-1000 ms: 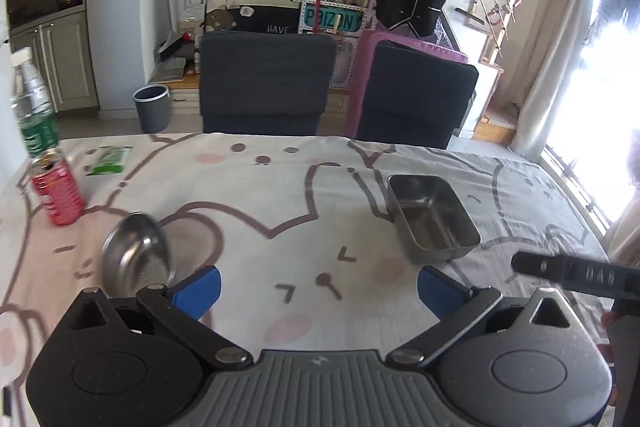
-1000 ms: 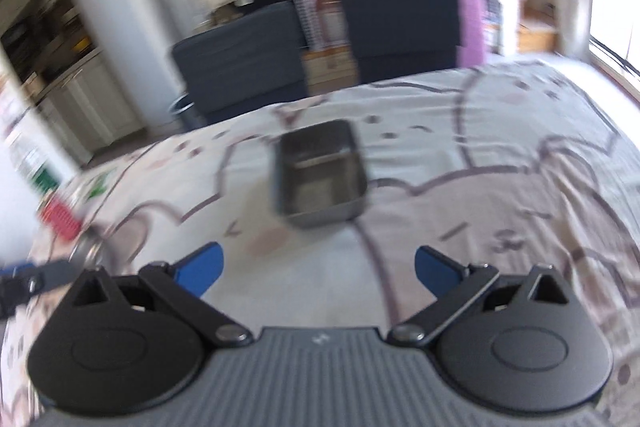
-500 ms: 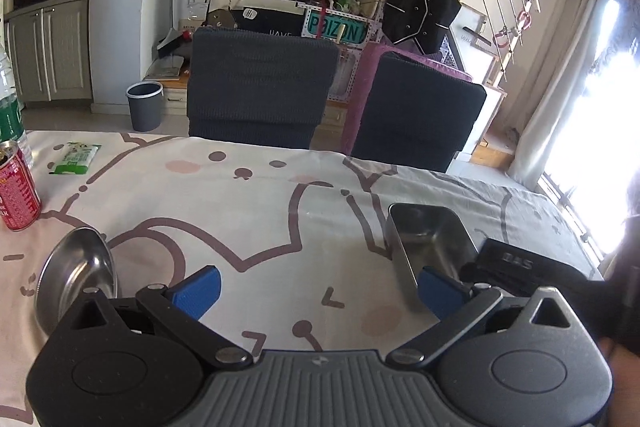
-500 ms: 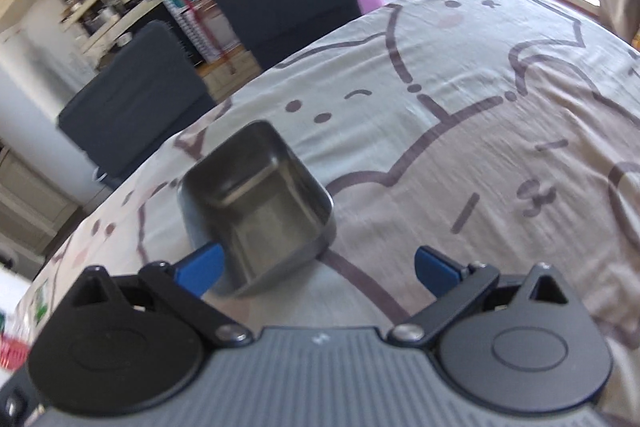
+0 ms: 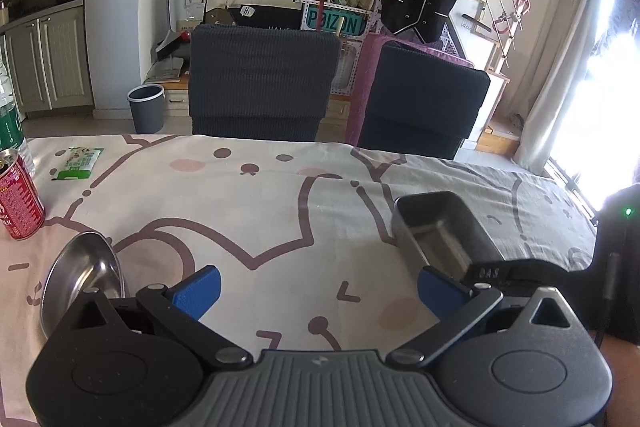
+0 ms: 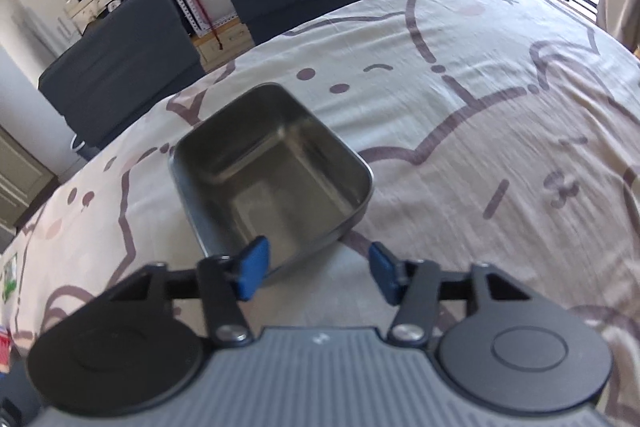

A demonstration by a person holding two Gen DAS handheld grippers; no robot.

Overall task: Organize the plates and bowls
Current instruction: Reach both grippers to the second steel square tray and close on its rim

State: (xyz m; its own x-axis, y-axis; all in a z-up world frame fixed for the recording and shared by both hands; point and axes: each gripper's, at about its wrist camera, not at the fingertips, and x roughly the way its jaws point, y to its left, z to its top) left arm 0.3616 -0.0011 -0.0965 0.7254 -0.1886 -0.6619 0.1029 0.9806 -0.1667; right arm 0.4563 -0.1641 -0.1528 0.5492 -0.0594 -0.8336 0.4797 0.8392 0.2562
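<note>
- Your left gripper hangs wide open over the tablecloth.
- The round steel bowl sits beside its left finger.
- The rectangular steel tray lies right, your right gripper at its near end.

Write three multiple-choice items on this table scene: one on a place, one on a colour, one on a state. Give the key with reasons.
1. Where does the round steel bowl lie?
A. beside the left gripper's left finger
B. inside the rectangular tin
C. on a chair

2. What colour is the drink can?
A. blue
B. red
C. yellow

3. How does the right gripper stand to the rectangular steel tin?
A. clamped shut on nothing
B. jaws astride the tin's near wall, pads not yet pressing
C. far from it

Key: A, the bowl shows at lower left; B, the can is red; B, one finger sits inside the tin, one outside, jaws just closing.
</note>
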